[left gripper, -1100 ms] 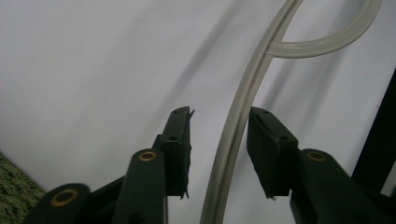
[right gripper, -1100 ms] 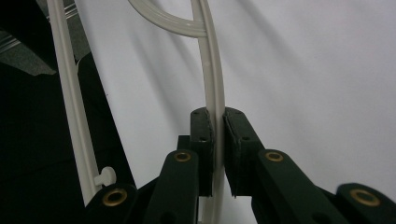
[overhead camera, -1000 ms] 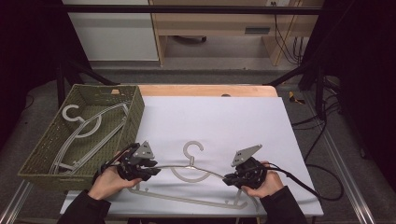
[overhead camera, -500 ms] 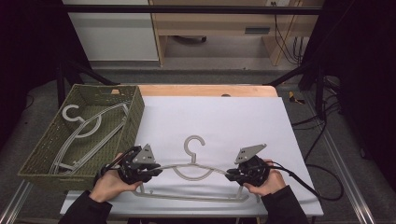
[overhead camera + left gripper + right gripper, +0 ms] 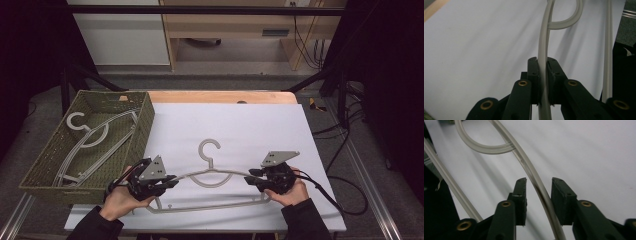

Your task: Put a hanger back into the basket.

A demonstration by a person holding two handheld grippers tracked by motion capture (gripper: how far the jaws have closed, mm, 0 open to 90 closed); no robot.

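Grey hanger (image 5: pixel 212 175) lies on the white table (image 5: pixel 260 130) near the front edge. Left gripper (image 5: pixel 543 82) is clamped on its shoulder — right gripper (image 5: pixel 539 200) has just been opening, the arm loose between its jaws. I'd re-pinch before lifting toward the basket (image 5: pixel 145 125) — keep it level.

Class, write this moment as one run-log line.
left gripper: shut on hanger | right gripper: jaws just opening, hanger arm between | basket: holds more hangers

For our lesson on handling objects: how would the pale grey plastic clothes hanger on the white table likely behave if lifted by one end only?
The pale grey plastic clothes hanger looks thin-railed, so probably light. Gripped only by the left gripper, its long far end would likely sag or swing. Its smooth surface may slip between the pads.
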